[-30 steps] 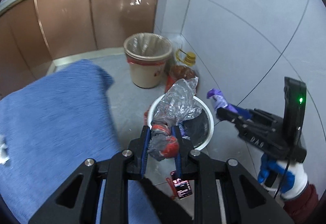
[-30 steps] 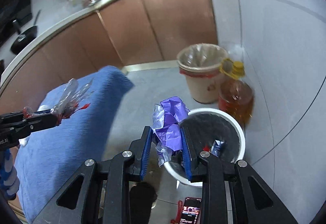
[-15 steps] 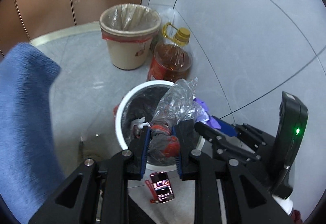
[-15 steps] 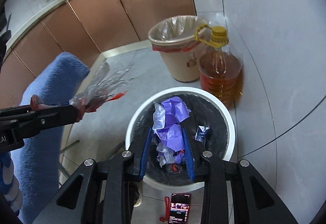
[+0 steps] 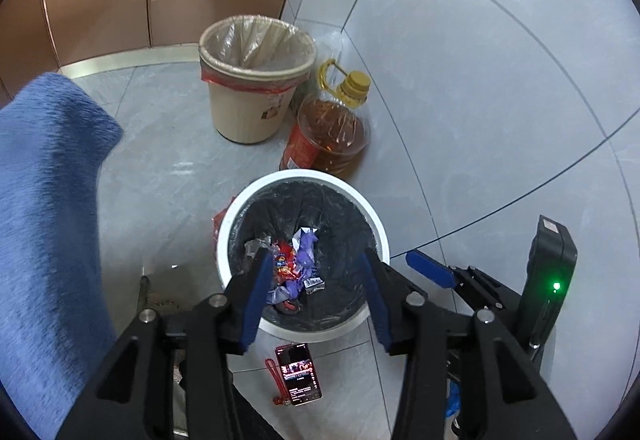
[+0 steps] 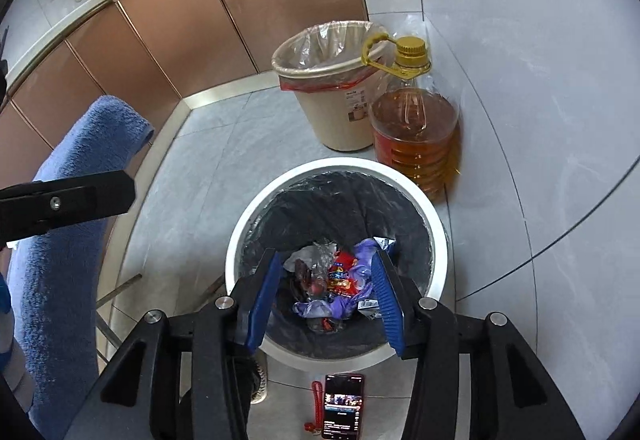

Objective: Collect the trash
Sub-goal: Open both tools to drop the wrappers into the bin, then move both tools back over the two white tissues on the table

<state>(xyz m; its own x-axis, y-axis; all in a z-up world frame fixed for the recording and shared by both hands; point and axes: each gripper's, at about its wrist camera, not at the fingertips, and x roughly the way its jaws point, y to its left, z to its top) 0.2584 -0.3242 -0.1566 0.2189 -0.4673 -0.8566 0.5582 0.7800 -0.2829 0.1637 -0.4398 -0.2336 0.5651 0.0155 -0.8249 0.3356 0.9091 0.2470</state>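
Wrappers (image 6: 340, 280) are seen dropped in the white bin (image 6: 236, 272); both grippers' jaws are held apart, empty, above it.

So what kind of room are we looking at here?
Most likely a home kitchen. Copper-coloured cabinets run under a counter along the wall, a big bottle of cooking oil stands on the tiled floor, and two lined bins sit beside it: a beige one and a white one holding wrappers.

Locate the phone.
In both wrist views, the phone lies screen-up on the floor by the white bin's near rim, a red strap at its left.
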